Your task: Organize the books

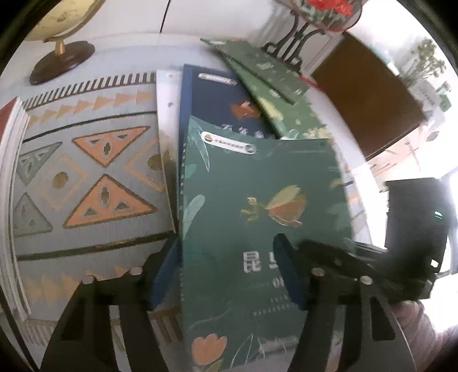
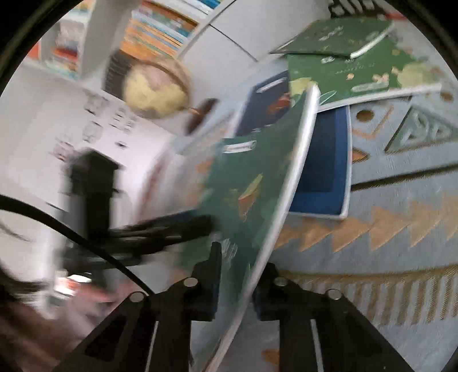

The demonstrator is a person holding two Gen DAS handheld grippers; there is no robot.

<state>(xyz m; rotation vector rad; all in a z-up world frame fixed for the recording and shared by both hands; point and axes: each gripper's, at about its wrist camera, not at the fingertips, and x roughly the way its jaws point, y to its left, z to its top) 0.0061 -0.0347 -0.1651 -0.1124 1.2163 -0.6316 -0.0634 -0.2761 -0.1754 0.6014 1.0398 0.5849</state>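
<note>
A dark green book with an insect on its cover [image 1: 257,206] is tilted up off the patterned rug. My left gripper [image 1: 226,274] has its fingers on either side of the book's near part, one blue pad [image 1: 286,271] lying on the cover. My right gripper [image 2: 237,274] is shut on the same green book [image 2: 252,183] at its white page edge. Under it lies a navy book [image 1: 217,100], also in the right wrist view [image 2: 323,160], on a white book [image 1: 167,114]. Two lighter green books [image 1: 274,83] lie behind, seen too in the right wrist view [image 2: 357,65].
A globe on a dark round stand [image 1: 61,61] is at the rug's far left, also in the right wrist view [image 2: 157,88]. A plant stand with red flowers [image 1: 312,25] is behind the books. A bookshelf [image 2: 160,28] stands beyond. Another book's page edges [image 1: 11,160] are at far left.
</note>
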